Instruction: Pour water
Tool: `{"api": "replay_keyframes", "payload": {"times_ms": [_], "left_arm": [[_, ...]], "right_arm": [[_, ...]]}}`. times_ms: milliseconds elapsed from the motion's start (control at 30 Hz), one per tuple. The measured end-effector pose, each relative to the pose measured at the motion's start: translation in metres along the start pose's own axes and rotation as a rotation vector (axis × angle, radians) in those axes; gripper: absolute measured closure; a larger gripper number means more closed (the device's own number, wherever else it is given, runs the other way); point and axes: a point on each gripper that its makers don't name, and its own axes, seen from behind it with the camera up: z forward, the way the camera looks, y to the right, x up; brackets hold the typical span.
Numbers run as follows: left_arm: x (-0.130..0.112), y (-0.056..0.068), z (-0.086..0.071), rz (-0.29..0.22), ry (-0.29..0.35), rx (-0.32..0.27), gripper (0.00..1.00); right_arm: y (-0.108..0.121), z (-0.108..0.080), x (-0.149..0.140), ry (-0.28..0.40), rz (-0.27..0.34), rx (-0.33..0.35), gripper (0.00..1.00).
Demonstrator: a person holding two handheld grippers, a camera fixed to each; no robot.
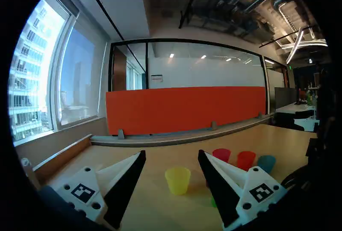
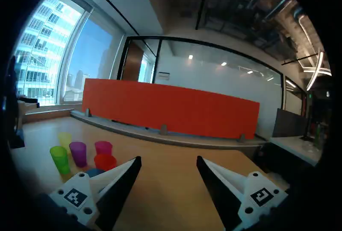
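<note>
jaws: left gripper (image 1: 171, 153) spread wide, both fingers clear of any cup. right gripper (image 2: 169, 159) also spread wide, over bare tabletop.

wooden table (image 1: 278, 139): light wood, carries all the cups. a metal rail runs along its far edge.

orange partition (image 1: 186, 108): stands upright on that rail, with a glass wall behind it. tall window (image 1: 42, 81) on the left, with buildings outside.

cups, six plastic tumblers, all upright, mouths up, long axis vertical:
- yellow cup (image 1: 178, 180): left gripper view, seen in the gap between the two fingers, touching neither; it stands apart from the others.
- pink cup (image 1: 221, 154), orange-red cup (image 1: 246, 159), blue cup (image 1: 266, 163): a row just past the right-hand finger, close together.
- green cup (image 2: 60, 159), purple cup (image 2: 78, 153): right gripper view, side by side at the near left of the cluster, with the yellow one behind them and the pink and orange-red ones to their right. the whole cluster sits left of the left-hand finger.
- contents: cannot tell for any cup; the insides are hidden or too small to make out.

writing: small sign (image 1: 157, 77) on the glass wall, too small to read. black-and-white square marker (image 1: 83, 192) on each finger; a pattern, not text.
</note>
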Motion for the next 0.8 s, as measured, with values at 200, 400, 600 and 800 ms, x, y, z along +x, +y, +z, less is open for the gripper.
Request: {"api": "replay_keyframes", "payload": {"times_ms": [200,400,600,800], "left_arm": [[0.005,0.002,0.002,0.006,0.016,0.007,0.10],[0.006,0.006,0.002,0.012,0.031,0.018,0.10],[0.002,0.006,0.002,0.013,0.038,0.039,0.10],[-0.007,0.004,0.000,0.008,0.036,0.063,0.10]], "right_arm": [[0.006,-0.001,0.005,0.013,0.008,-0.026,0.00],[0.009,-0.002,0.004,0.010,0.020,-0.037,0.00],[0.009,-0.003,0.005,0.009,0.027,-0.042,0.00],[0.007,-0.004,0.010,0.014,0.020,-0.039,0.00]]}}
